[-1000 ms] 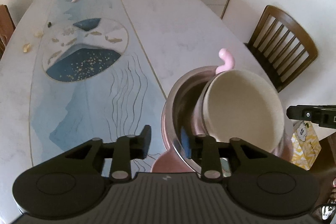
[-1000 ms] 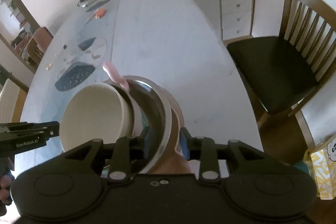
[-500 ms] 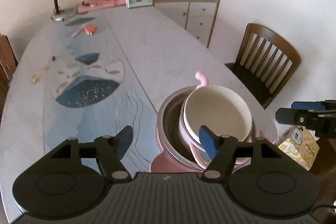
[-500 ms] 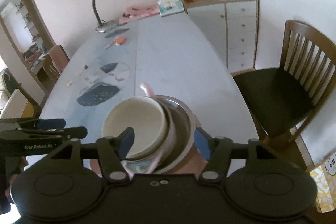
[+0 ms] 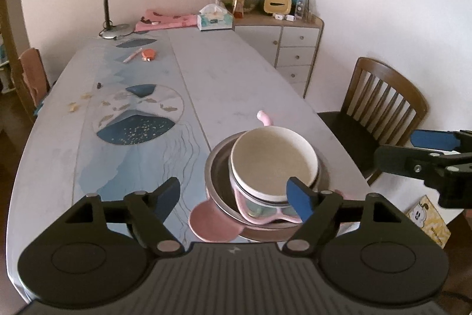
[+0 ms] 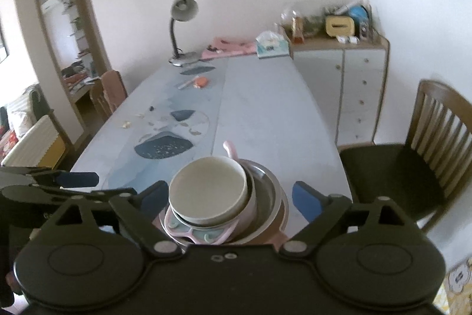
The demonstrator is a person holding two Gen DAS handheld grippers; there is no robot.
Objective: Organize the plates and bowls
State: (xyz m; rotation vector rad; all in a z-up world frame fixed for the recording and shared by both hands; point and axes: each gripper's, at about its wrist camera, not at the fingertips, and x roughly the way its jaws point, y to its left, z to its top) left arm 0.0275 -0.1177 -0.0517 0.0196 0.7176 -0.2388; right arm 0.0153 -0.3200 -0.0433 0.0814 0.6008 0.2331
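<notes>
Left wrist view: my left gripper (image 5: 234, 192) and right gripper (image 6: 227, 197) both spread, empty, above nested bowl stack (image 5: 273, 164) at lower centre on table (image 5: 236, 84); stacking looks done, next: back off.

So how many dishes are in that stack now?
4 visible: cream bowl on top, pink bowl under it, steel bowl around both, pink plate at bottom. More may be hidden.

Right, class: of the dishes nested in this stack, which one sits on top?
The cream bowl sits on top, its inside bare. Under it come the pink divided dish, then the steel bowl, and the pink plate lies lowest.
</notes>
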